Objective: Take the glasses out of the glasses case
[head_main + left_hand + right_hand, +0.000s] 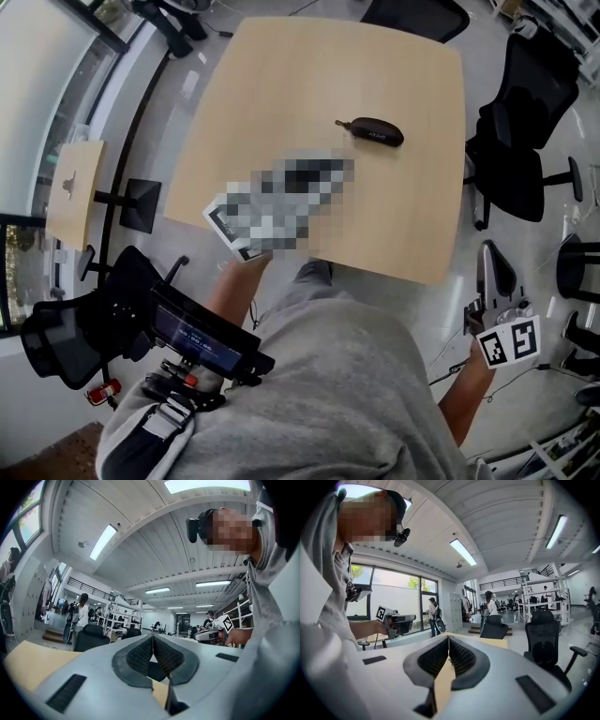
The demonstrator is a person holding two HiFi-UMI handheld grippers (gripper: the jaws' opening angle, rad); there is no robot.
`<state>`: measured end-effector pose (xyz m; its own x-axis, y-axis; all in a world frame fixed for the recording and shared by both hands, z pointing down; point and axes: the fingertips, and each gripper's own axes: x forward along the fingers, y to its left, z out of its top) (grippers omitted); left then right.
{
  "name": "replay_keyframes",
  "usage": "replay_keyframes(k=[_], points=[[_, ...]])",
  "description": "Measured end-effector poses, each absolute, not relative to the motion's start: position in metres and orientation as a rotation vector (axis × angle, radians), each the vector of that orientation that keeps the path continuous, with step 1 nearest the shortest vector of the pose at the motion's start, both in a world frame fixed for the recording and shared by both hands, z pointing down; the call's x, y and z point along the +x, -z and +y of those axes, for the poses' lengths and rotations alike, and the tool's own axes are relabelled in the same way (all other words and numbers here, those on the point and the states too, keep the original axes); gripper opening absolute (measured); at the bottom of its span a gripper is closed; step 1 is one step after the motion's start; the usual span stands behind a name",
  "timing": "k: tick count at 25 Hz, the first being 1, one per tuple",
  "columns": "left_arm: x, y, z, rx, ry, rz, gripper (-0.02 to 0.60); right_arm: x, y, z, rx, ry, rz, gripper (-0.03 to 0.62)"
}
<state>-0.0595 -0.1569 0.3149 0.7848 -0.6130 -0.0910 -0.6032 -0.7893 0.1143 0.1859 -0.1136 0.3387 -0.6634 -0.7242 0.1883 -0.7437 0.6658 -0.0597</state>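
On the table (300,80), dark glasses case (373,130)

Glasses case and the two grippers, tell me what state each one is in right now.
glasses case: looks closed, lying on the table, nothing touching it.
left gripper: claw shut, holding nothing.
right gripper: claw shut, holding nothing.

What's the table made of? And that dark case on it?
The table looks like pale wood or a wood-look laminate: smooth, matte, even tan colour. The case looks dark and faintly shiny, maybe hard plastic or leather. It is too small in the head view to tell which.
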Motion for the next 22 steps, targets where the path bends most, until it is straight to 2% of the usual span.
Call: replay_keyframes(k=[22], points=[[-0.088, -0.355, -0.287, 2.814, 0.139, -0.905, 0.007, 0.114, -0.376, -0.254, 1.133, -0.321, -2.718, 0.008]])
